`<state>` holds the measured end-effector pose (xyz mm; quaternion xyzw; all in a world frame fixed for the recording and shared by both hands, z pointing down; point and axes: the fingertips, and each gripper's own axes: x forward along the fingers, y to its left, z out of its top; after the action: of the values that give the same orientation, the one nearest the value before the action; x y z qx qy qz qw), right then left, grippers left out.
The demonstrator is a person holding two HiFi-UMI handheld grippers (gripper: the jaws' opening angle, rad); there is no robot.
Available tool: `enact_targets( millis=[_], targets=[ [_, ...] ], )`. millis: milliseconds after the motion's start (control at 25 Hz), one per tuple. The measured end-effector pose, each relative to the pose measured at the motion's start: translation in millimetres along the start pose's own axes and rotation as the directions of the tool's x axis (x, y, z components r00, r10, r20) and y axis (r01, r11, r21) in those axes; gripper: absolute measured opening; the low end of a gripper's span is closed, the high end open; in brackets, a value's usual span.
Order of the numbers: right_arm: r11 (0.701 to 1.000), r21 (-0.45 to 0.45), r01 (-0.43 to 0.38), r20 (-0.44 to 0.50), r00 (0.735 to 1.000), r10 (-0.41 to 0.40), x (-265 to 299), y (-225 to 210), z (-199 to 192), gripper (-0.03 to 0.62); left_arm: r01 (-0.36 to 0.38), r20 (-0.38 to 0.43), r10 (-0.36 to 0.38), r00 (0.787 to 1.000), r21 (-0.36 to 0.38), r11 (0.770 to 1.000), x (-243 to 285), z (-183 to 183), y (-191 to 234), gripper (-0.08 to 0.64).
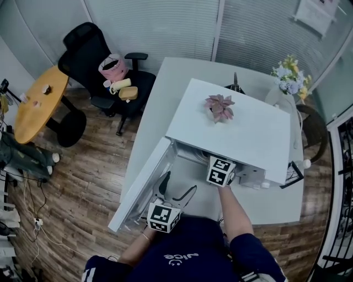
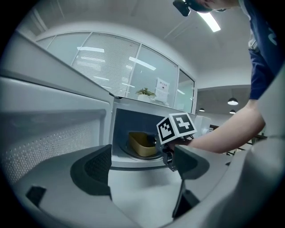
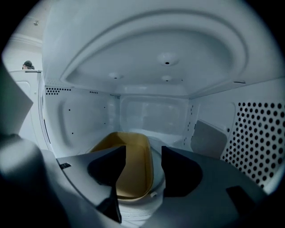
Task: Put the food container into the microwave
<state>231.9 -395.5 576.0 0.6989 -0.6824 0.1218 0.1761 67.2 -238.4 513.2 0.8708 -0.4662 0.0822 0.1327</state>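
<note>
The tan food container (image 3: 133,164) sits on the microwave (image 1: 253,137) turntable (image 3: 153,193), its right wall between the spread, unpinching right claw (image 3: 143,153); seemingly light and thin-walled, it is best pinched at the rim, while the left claw (image 2: 142,151) stays out front, spread and empty.

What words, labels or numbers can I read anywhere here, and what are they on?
No text reads clearly.
Paper sheet on the glass wall: print too small to read.
Shirt print: white lettering, upside down from this view, too blurred to read.
Marker cubes: black-and-white square patterns, no words.
Microwave: no label or brand visible.
</note>
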Motion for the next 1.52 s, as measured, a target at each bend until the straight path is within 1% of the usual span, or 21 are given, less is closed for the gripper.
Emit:
enact_targets(
  millis=[80, 240, 440, 640, 880, 1200, 1360, 1520],
  targets=[
    [1.000, 0.020, -0.007, -0.003, 1.000, 0.008, -8, 1, 3, 0.267, 0.012, -0.002, -0.012, 1.000, 0.009, 1.000, -1, 0, -4, 0.425],
    [0.999, 0.031, -0.039, 0.039, 0.999, 0.038, -29, 6, 14, 0.276, 0.030, 0.000, -0.030, 1.000, -0.003, 1.000, -4, 0, -7, 0.425],
    [0.995, 0.058, -0.084, 0.058, 0.995, 0.081, -55, 11, 13, 0.276, 0.048, 0.005, -0.048, 0.999, -0.025, 0.999, -9, -2, -8, 0.425],
    [0.993, 0.057, -0.099, 0.073, 0.993, 0.094, -81, 13, 10, 0.284, 0.092, 0.008, -0.091, 0.996, -0.033, 0.995, -14, -4, -13, 0.425],
    [0.994, 0.057, -0.094, 0.125, 0.988, 0.087, -124, 13, 11, 0.282, 0.143, 0.002, -0.143, 0.990, -0.028, 0.989, -21, -8, -20, 0.425],
    [0.994, 0.064, -0.083, 0.176, 0.982, 0.071, -179, 8, 13, 0.275, 0.192, 0.001, -0.192, 0.981, -0.035, 0.981, -24, -10, -26, 0.425],
    [0.995, 0.065, -0.076, 0.187, 0.980, 0.063, -202, 6, 9, 0.272, 0.213, 0.000, -0.213, 0.977, -0.034, 0.976, -24, -9, -30, 0.425],
    [0.995, 0.079, -0.052, 0.192, 0.981, 0.036, -225, 0, 2, 0.270, 0.235, 0.007, -0.235, 0.972, -0.019, 0.972, -25, -5, -34, 0.425]
  ],
)
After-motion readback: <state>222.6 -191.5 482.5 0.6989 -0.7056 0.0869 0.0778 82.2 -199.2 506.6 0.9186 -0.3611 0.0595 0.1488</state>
